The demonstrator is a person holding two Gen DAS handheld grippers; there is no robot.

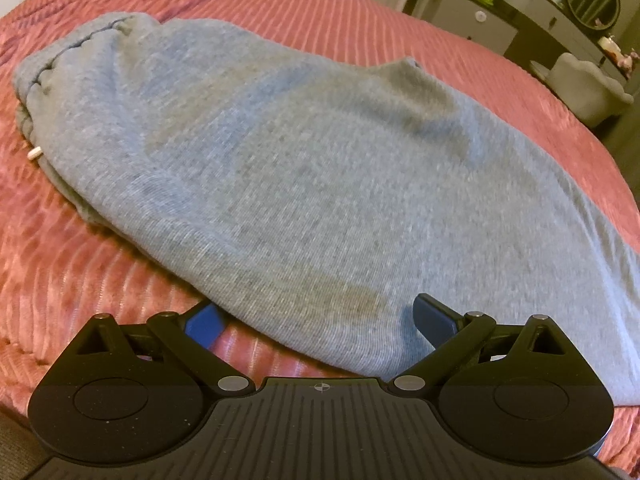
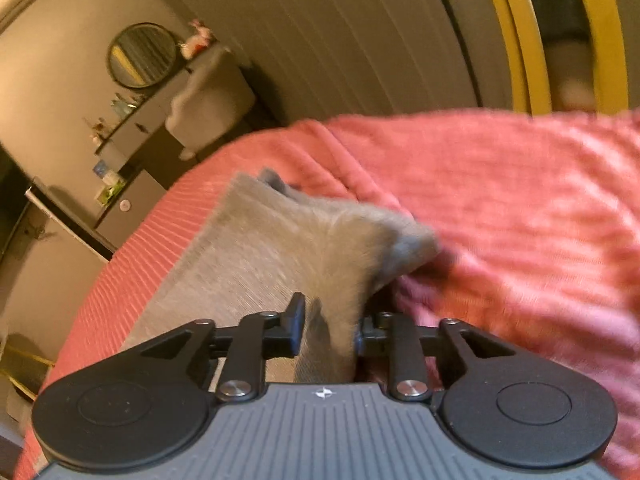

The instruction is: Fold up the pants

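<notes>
A: Where were the pants (image 1: 304,168)?

B: Spread on the pink bed (image 1: 100,248). Soft, limp knit; it would sag, so edges or cuffs looked best to grip.

A: The claws?

B: Left claw (image 1: 320,318) spread apart at the hem; right claw (image 2: 328,330) clamped on bunched fabric.

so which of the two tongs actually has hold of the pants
The right tongs: their fingers are pinched on a bunched fold of the grey pants. The left tongs are spread wide open, the cloth lying loose between them.
</notes>
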